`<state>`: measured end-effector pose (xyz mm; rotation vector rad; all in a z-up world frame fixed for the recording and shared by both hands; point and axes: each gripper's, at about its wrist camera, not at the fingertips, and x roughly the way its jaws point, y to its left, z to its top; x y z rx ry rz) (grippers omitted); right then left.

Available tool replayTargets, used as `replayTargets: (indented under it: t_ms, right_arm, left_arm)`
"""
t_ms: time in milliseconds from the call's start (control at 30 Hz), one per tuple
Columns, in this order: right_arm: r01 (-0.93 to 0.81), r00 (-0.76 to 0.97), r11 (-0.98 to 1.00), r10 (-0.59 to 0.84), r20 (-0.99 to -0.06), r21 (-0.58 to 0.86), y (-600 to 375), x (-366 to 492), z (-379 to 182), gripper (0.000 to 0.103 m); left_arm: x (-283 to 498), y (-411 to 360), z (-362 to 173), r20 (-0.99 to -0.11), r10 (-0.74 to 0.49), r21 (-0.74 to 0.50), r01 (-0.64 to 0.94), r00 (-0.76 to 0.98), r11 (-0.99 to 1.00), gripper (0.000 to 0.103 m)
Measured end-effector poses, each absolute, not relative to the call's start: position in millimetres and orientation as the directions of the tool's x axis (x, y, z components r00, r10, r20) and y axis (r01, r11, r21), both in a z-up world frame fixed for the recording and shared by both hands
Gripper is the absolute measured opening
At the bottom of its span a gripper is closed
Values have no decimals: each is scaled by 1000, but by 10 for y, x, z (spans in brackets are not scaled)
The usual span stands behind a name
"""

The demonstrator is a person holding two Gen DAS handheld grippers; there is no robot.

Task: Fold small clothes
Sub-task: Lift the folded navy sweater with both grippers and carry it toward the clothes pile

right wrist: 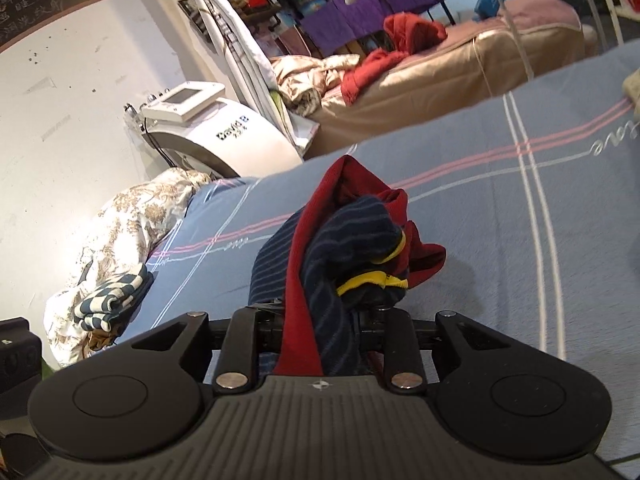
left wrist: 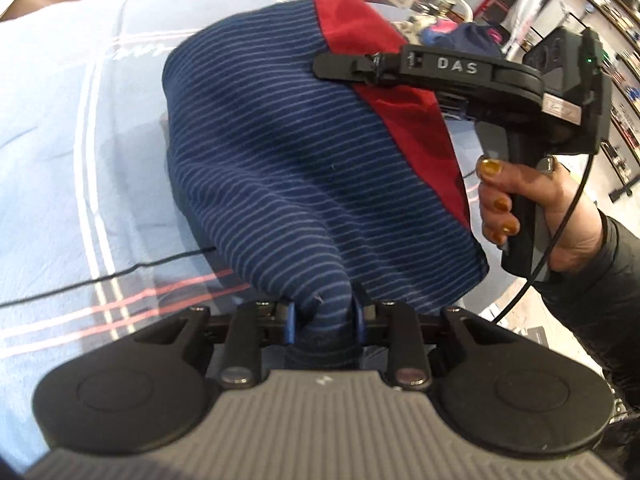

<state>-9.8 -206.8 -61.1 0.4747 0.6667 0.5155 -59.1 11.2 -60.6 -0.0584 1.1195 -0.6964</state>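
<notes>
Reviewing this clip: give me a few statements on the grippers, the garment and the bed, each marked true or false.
1. Both grippers grip the garment. True.
2. The garment is plain green. False: navy striped with a red band.
3. The left gripper is open. False: shut on cloth.
4. The right gripper holds the red-banded edge. True.
5. The garment lies folded flat on the sheet. False: it is bunched between the grippers.

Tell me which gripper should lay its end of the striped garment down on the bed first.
Probably the left. The left gripper pinches a plain navy edge of the striped garment, which hangs fairly smooth. The right gripper clamps a bunched wad of red band and yellow trim, so it should stay up to shake that out.
</notes>
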Motion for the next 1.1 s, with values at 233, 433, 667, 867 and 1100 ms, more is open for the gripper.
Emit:
replayTargets:
  t_ms: [233, 433, 667, 867, 1100]
  right_arm:
    - [-267, 747, 779, 539, -389, 567, -2549, -226, -190, 44]
    - [-209, 851, 812, 426, -307, 546, -3302, -122, 472, 43]
    - [-86, 920, 850, 268, -287, 519, -4342, 186, 1024, 43]
    - [69, 921, 755, 202, -332, 652, -5129, 489, 480, 43]
    - [151, 903, 639, 222, -368, 755, -5572, 703, -373, 44]
  left_arm:
    - [-386, -446, -224, -770, -593, -365, 599, 236, 713, 25]
    - [53, -1326, 386, -702, -658, -302, 724, 271, 621, 25]
    - [756, -2464, 730, -636, -742, -399, 733, 212, 551, 25]
    - [1110, -3034, 356, -699, -683, -396, 680, 214, 618, 25]
    - [1166, -3319, -86, -743, -627, -361, 651, 232, 668, 26]
